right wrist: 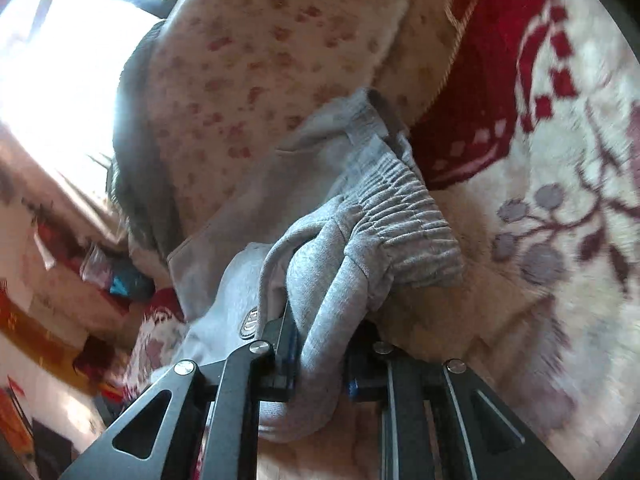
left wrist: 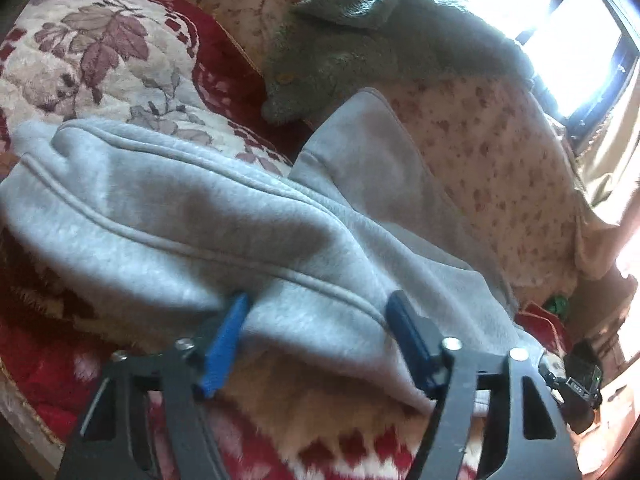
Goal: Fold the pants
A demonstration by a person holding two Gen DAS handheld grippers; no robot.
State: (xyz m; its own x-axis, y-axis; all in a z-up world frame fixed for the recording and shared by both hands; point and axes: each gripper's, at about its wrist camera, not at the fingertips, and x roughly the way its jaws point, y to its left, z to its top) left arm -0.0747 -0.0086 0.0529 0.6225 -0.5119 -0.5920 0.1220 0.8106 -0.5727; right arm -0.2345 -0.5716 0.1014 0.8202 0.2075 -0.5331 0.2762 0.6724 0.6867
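Observation:
Grey sweatpants (left wrist: pixel 224 224) lie bunched across a red and cream floral blanket (left wrist: pixel 100 56). My left gripper (left wrist: pixel 316 320) is open, its blue fingers (left wrist: pixel 226 340) spread on either side of a seamed fold of the pants at the near edge. In the right wrist view, my right gripper (right wrist: pixel 320 344) is shut on a thick bunch of the pants (right wrist: pixel 332 288) near the ribbed elastic waistband (right wrist: pixel 404 216), which sticks out to the right. A round logo patch (right wrist: pixel 249 326) shows beside the left finger.
A cream spotted cover (left wrist: pixel 480 160) lies behind the pants, with a grey-green knitted garment (left wrist: pixel 360 40) on it. A bright window (left wrist: pixel 572 40) is at the far right. Cluttered shelves (right wrist: pixel 80 280) show at the left of the right wrist view.

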